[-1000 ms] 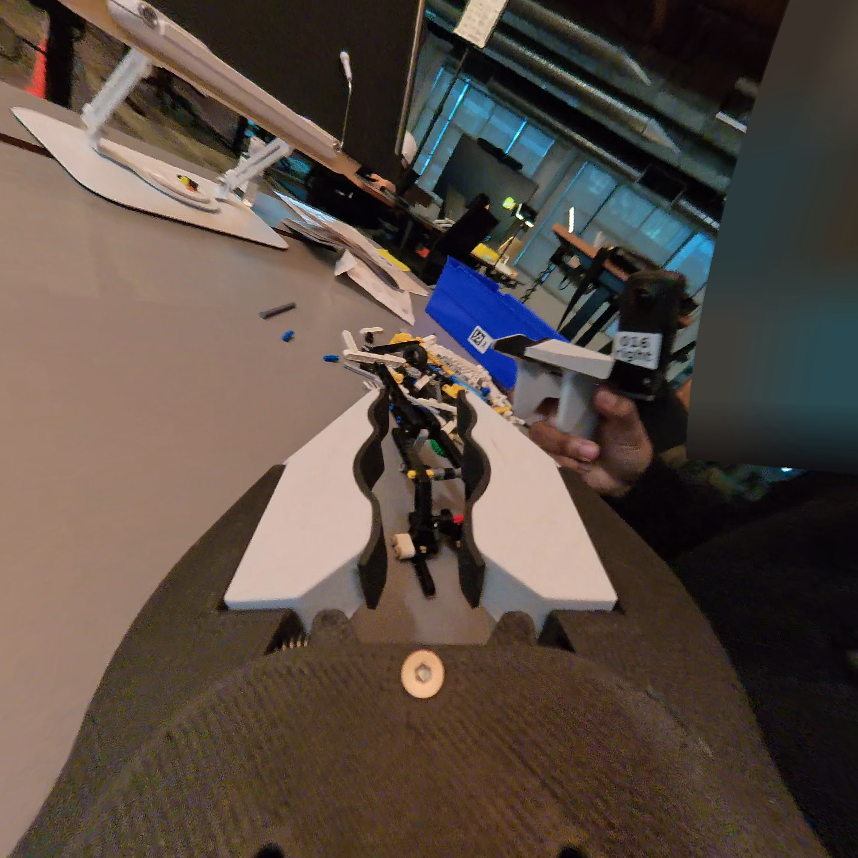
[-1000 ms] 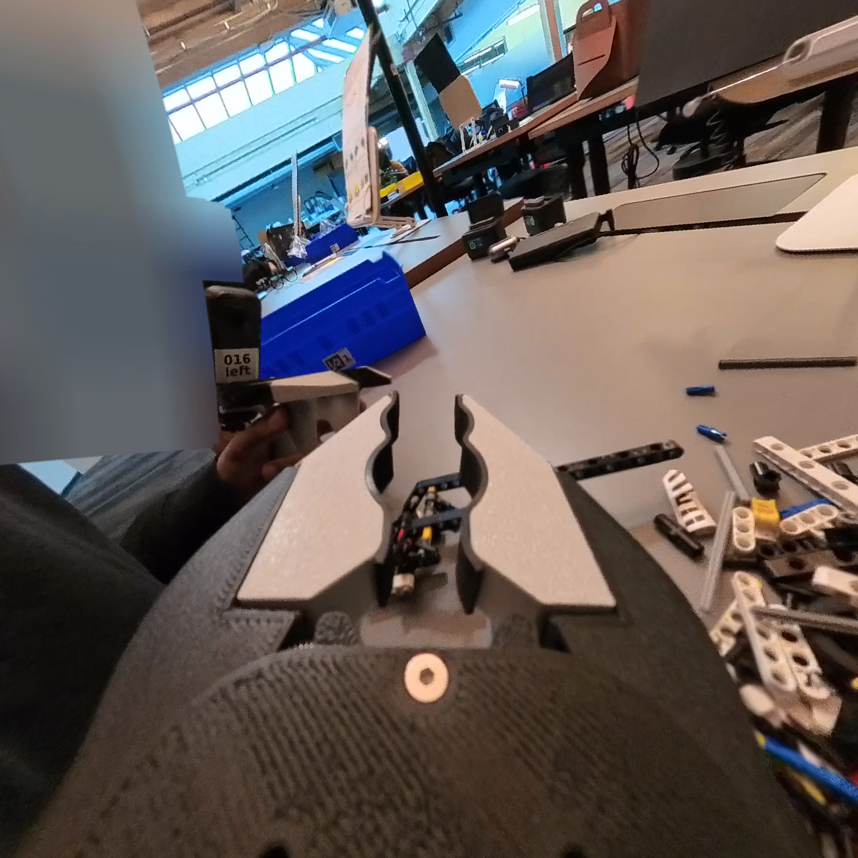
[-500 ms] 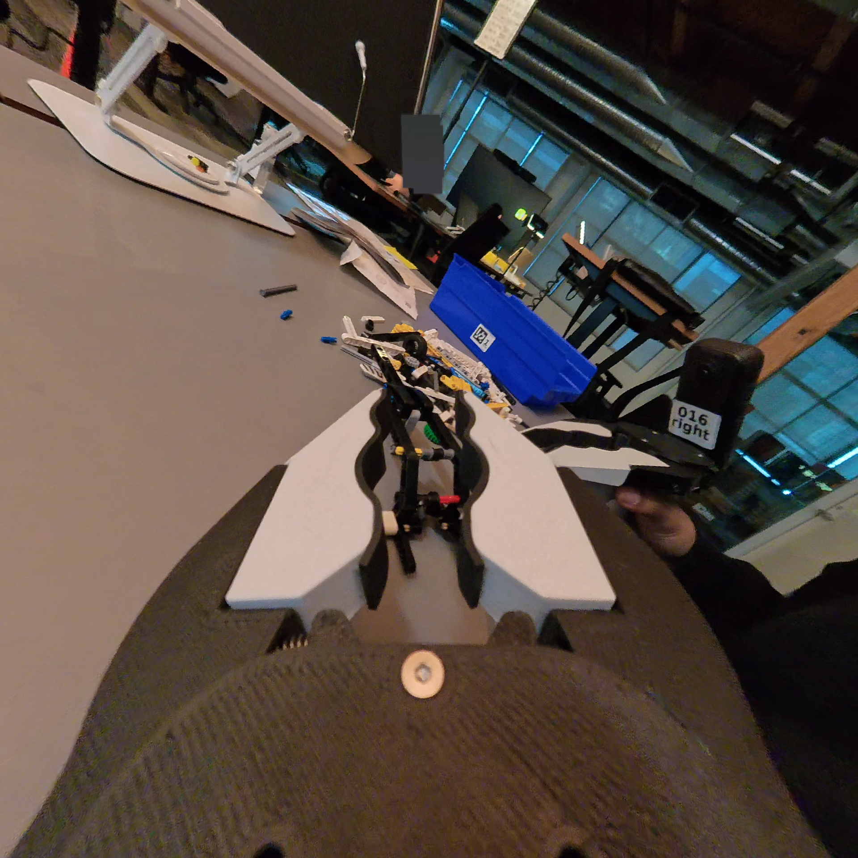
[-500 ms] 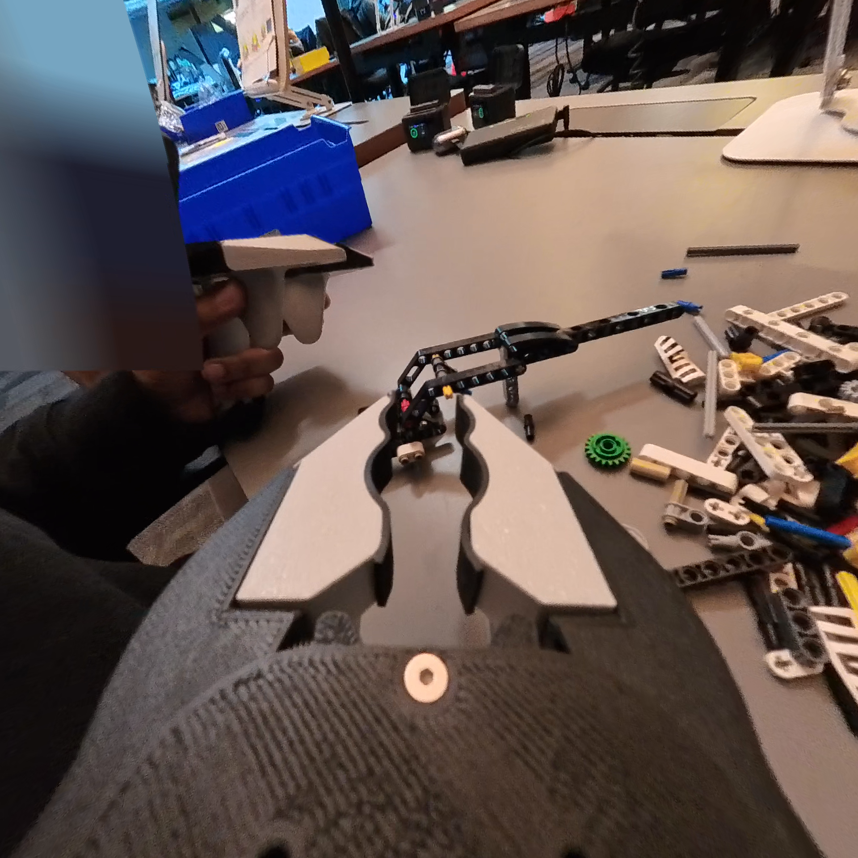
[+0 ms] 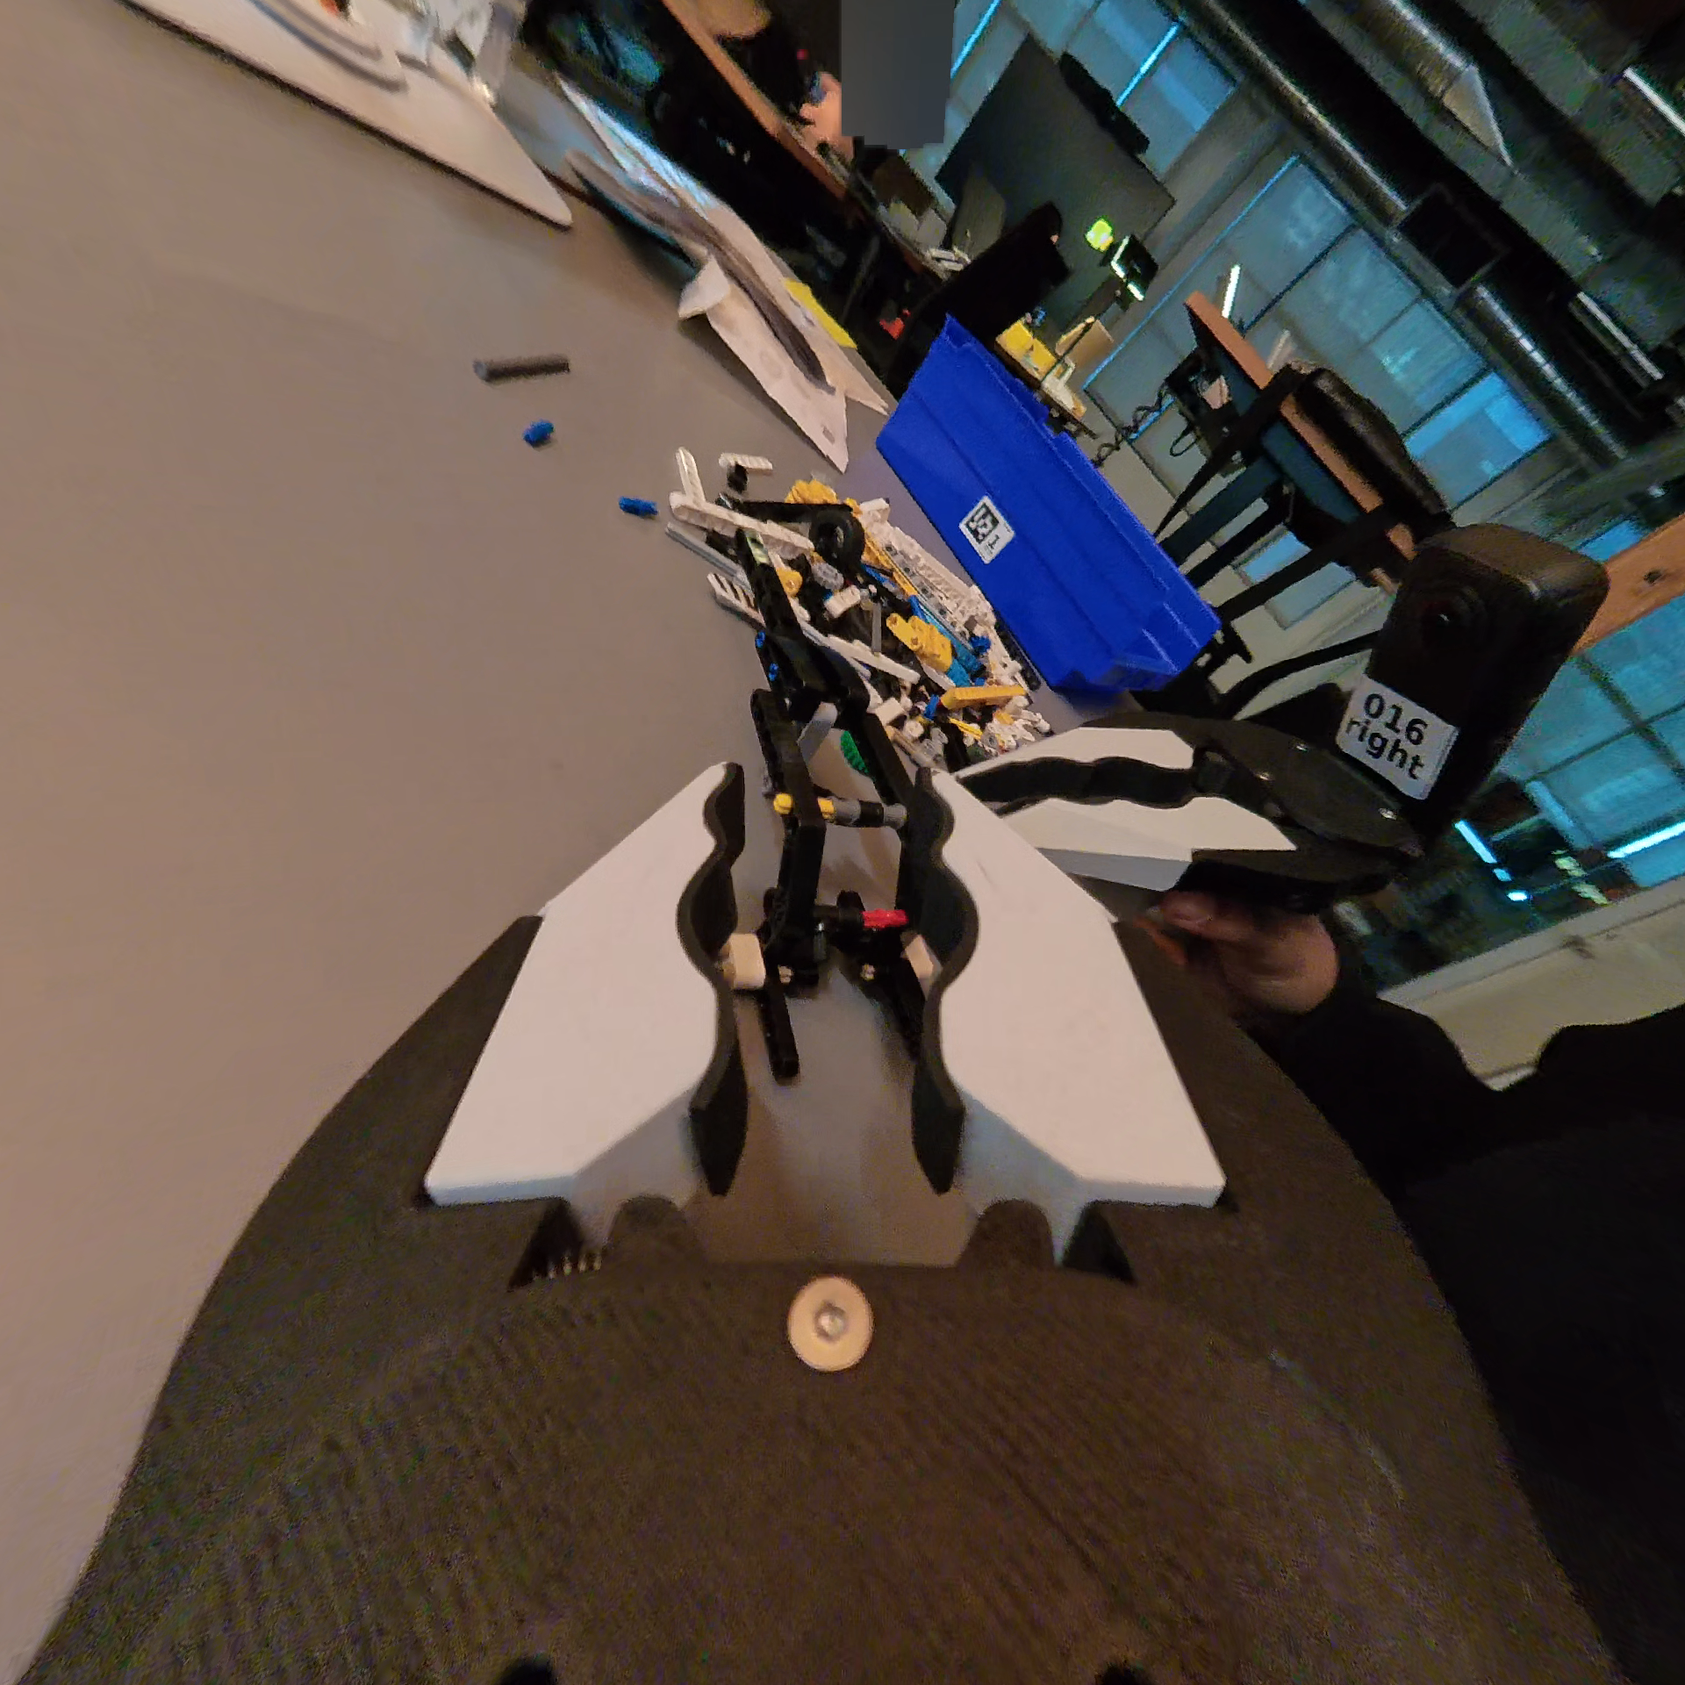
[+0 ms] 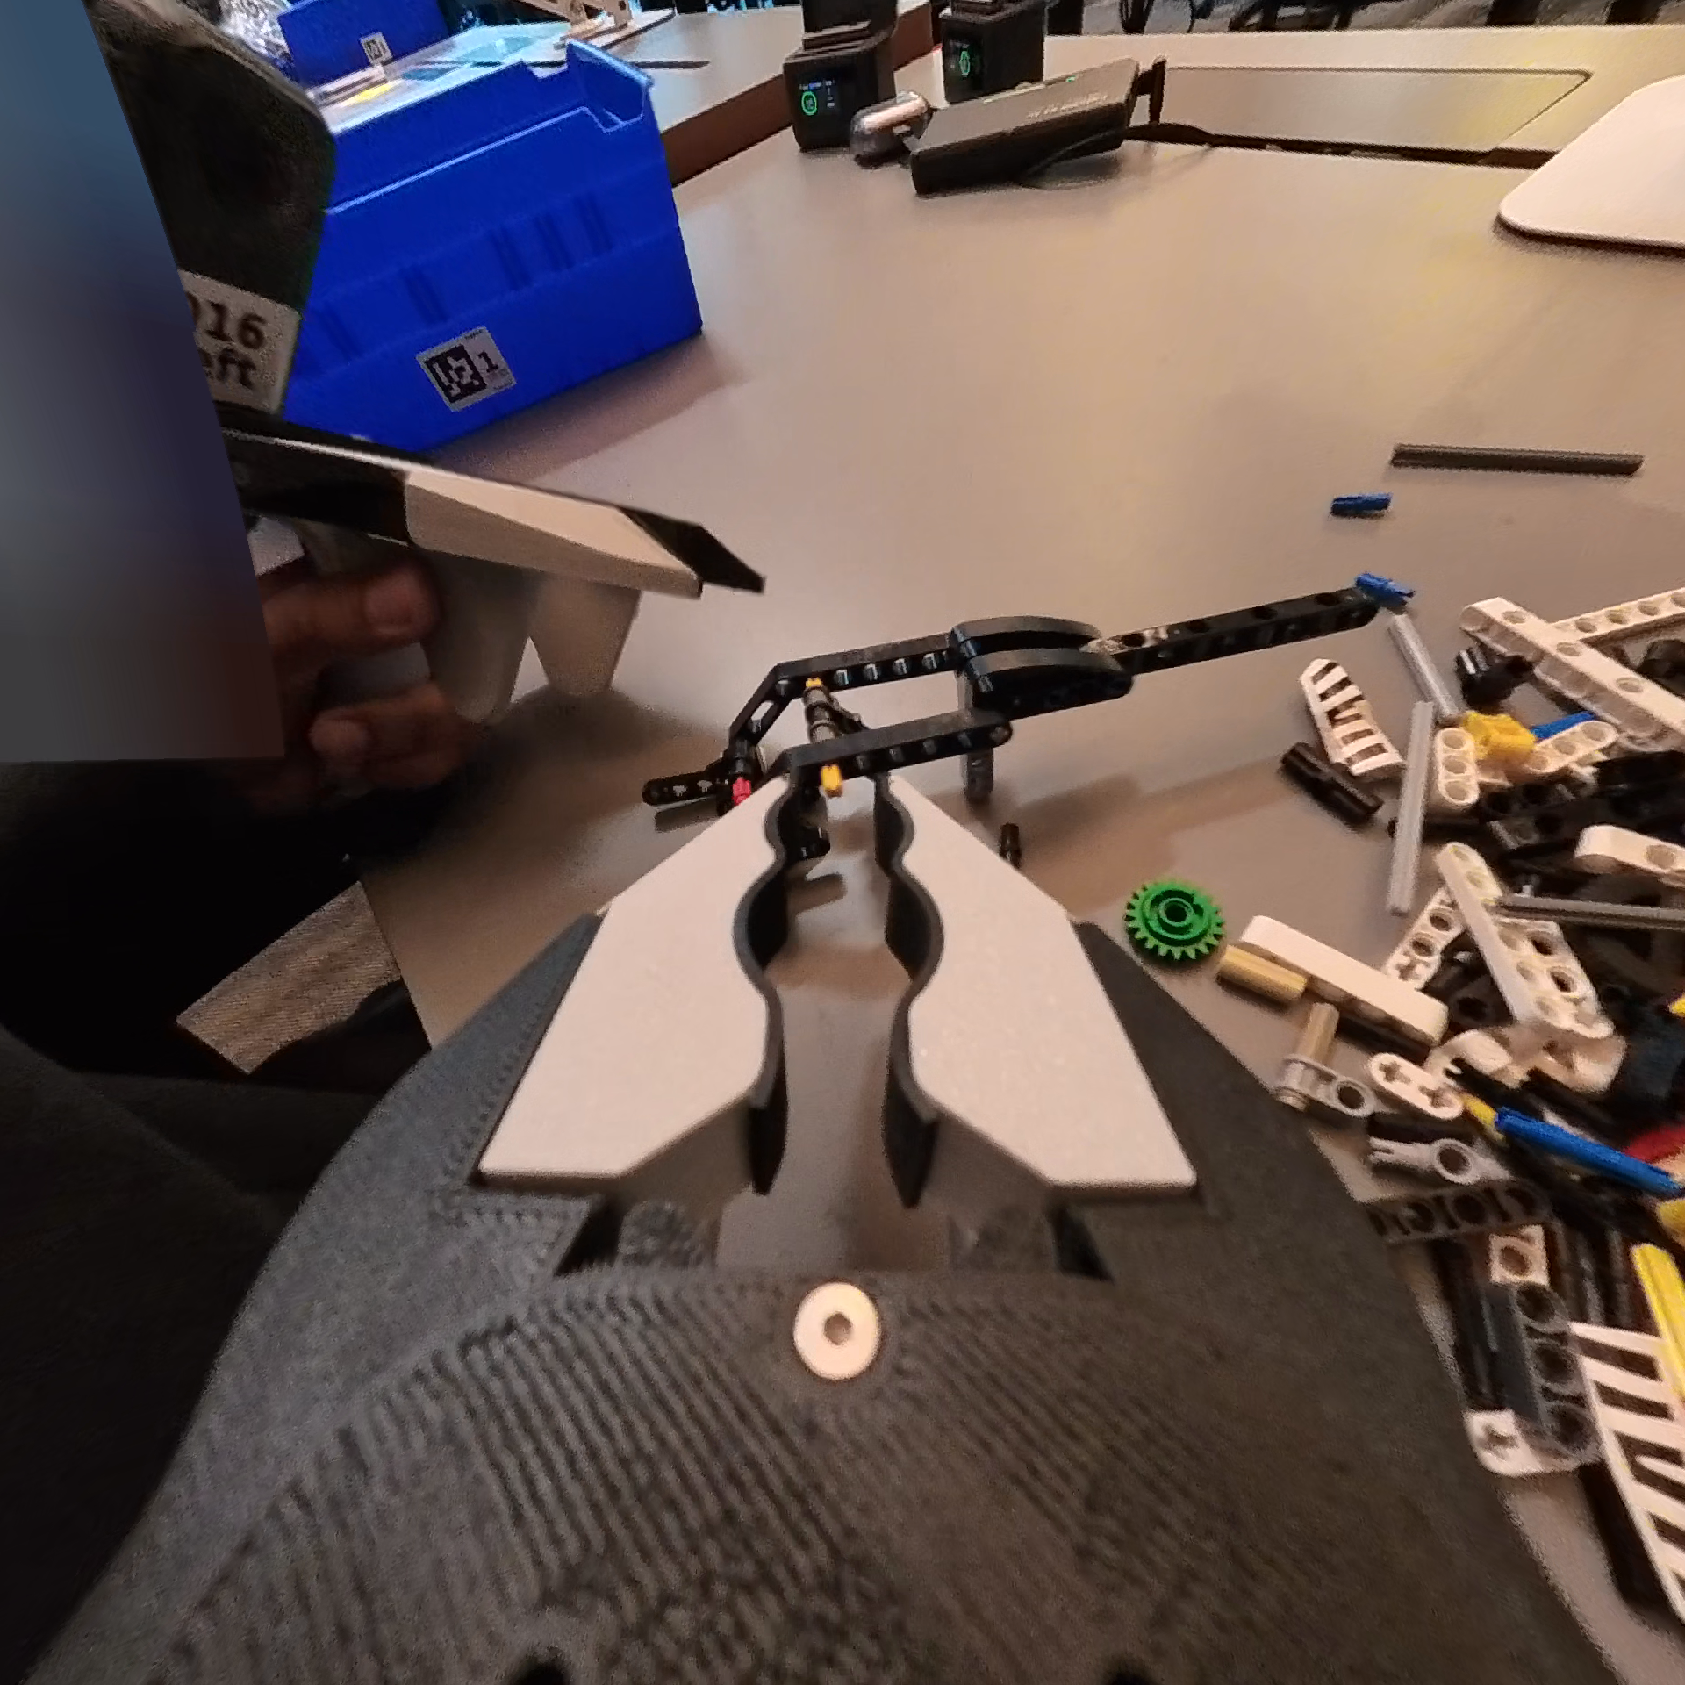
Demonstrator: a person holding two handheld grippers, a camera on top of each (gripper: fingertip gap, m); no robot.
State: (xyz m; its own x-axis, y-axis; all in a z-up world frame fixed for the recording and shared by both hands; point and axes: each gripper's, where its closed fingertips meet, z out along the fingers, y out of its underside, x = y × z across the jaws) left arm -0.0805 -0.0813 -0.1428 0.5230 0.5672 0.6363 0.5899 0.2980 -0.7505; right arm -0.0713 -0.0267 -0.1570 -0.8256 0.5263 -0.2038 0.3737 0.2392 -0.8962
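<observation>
- Where the right gripper (image 6: 834, 793) ends, its 2 fingers stand close with a narrow slot between them. Bare table (image 6: 1003, 365) shows through the slot.
- A black stub hanging off the black beam assembly (image 6: 1030, 656) lies against the left-hand pad (image 6: 775, 848). The other pad looks clear of it, so I read this gripper as released, not clamped.
- The assembly rests on the table, touching those tips at its near end. Its long axis runs away from them, up and to the right, and ends in a blue pin just short of the loose parts pile (image 6: 1504, 957).
- Left gripper (image 5: 825, 775): fingers wide apart. Its own view shows the assembly's near end framed between them, long axis almost straight ahead along the fingers.
- The pads there are not squeezing the black beams. The right wrist view puts this gripper up and left of the assembly, tip apart from it, so I read it as released.
- Judgement: the right gripper is the nearer of the 2 to the assembly.
- A green gear (image 6: 1173, 921) lies just right of the right gripper, short of the pile.
- Farther back, at the table's left edge, stands a blue bin (image 6: 511, 228).
</observation>
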